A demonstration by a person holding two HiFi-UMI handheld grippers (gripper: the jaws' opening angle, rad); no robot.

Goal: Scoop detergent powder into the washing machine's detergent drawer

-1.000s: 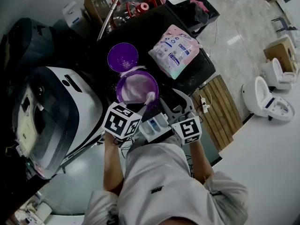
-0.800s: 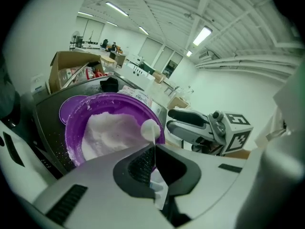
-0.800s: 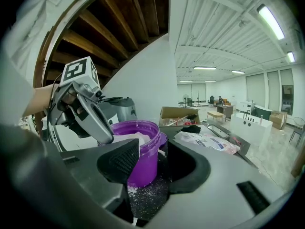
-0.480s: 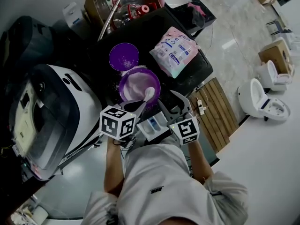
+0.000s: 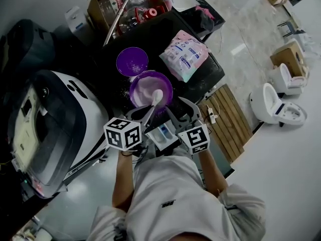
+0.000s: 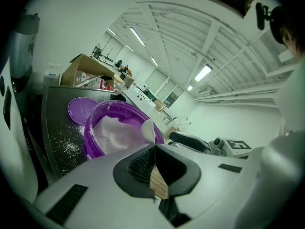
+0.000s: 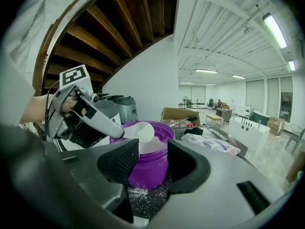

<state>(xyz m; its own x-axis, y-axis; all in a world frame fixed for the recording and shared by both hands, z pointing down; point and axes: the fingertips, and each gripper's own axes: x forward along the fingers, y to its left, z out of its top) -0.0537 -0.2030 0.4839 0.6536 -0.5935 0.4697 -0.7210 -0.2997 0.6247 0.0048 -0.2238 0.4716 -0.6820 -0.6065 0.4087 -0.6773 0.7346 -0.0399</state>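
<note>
Detergent powder (image 5: 146, 87) fills the purple tub (image 5: 169, 83), which stands at 12 o'clock from the open detergent drawer (image 5: 163, 133) in the head view. The white scoop (image 5: 157, 95), near the tub's 5 o'clock rim a second ago, now sits further in over the powder. Loading looks under way, and nothing appears to have reached the drawer.

Left gripper view: the left gripper (image 6: 153, 173) is pinched on the scoop's handle, with the bowl at the tub's 3 o'clock edge.

Right gripper view: the right gripper (image 7: 147, 163) stands spread and empty, the tub straight ahead.
</note>
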